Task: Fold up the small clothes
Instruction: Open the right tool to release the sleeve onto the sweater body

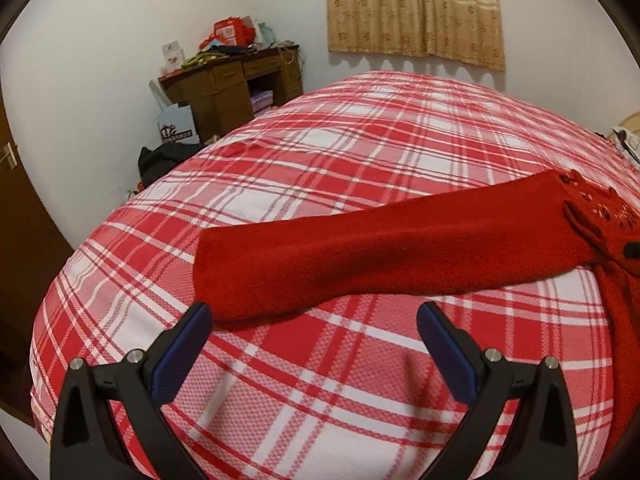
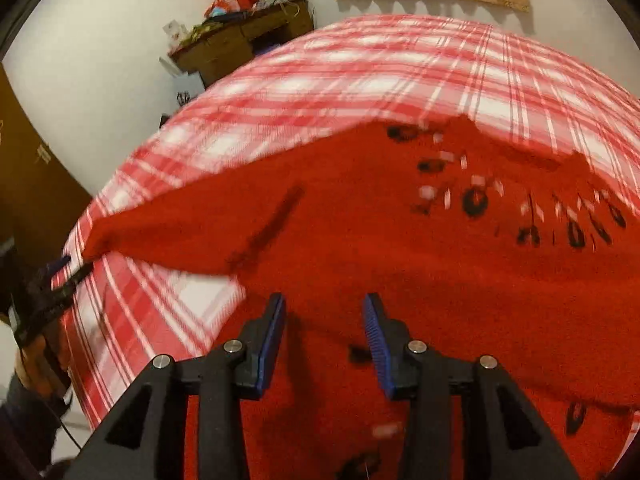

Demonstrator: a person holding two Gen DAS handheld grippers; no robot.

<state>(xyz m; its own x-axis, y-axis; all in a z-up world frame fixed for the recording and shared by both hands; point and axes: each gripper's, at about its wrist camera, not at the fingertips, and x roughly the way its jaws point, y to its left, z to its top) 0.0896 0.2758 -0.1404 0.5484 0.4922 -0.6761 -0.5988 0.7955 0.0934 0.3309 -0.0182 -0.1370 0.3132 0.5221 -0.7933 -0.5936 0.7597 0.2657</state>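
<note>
A small red knit sweater (image 2: pixel 400 248) with black and white decorations lies on the red-and-white plaid bed (image 1: pixel 360 144). One sleeve (image 1: pixel 380 256) stretches flat to the left in the left wrist view. My left gripper (image 1: pixel 314 320) is open and empty, just in front of the sleeve's cuff; it also shows at the left edge of the right wrist view (image 2: pixel 60 272). My right gripper (image 2: pixel 324 308) is open and hovers over the sweater's body, holding nothing.
A brown wooden desk (image 1: pixel 232 80) piled with clutter stands against the far wall beyond the bed. A dark bag (image 1: pixel 160 160) lies on the floor beside it. A beige curtain (image 1: pixel 412 8) hangs on the back wall. A brown door (image 1: pixel 16 216) is at left.
</note>
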